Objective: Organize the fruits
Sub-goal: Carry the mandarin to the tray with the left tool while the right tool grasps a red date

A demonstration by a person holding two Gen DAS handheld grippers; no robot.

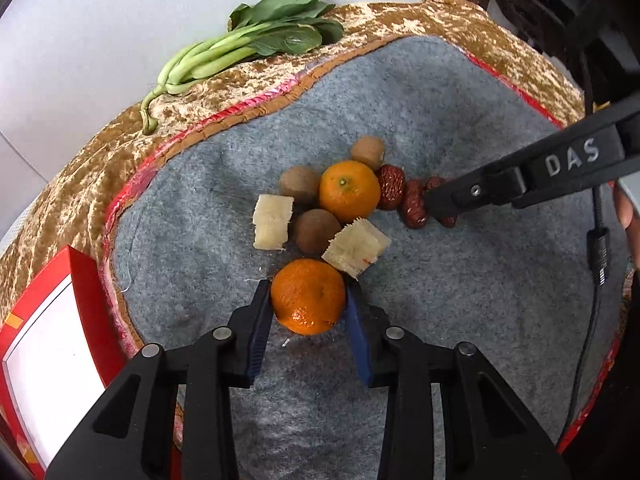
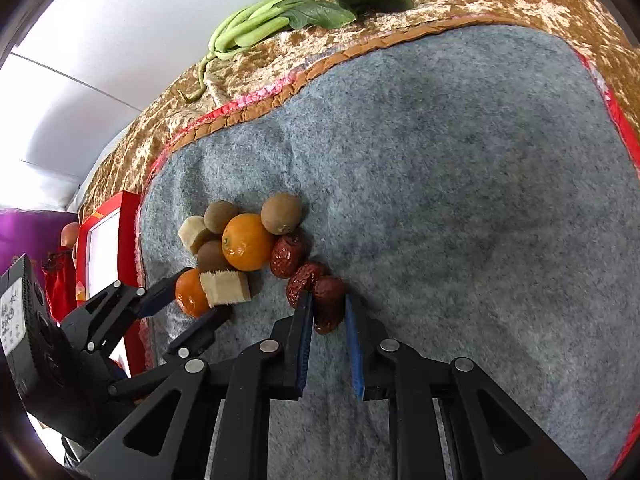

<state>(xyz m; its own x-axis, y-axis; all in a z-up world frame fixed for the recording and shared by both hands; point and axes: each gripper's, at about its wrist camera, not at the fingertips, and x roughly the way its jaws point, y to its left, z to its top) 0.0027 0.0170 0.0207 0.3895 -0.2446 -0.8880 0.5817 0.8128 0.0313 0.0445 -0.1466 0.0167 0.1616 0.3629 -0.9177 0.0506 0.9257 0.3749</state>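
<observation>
A cluster of fruit lies on the grey felt mat [image 1: 460, 128]. My left gripper [image 1: 308, 300] has its blue pads against both sides of the near orange [image 1: 308, 294]; it also shows in the right wrist view [image 2: 190, 292]. Beyond it sit a second orange [image 1: 349, 191], three brown kiwis [image 1: 300, 184], and two pale sugarcane pieces [image 1: 356, 248]. My right gripper [image 2: 326, 308] has its pads around a red date [image 2: 329, 304], with two more dates [image 2: 287, 255] beside it. In the left wrist view the right gripper [image 1: 438, 206] reaches in from the right onto the dates [image 1: 414, 204].
A bunch of green leafy vegetable [image 1: 256, 40] lies on the gold velvet cloth [image 1: 80, 184] at the back. A red and white box [image 1: 52, 344] stands at the mat's left edge. A black cable [image 1: 596, 240] hangs at the right.
</observation>
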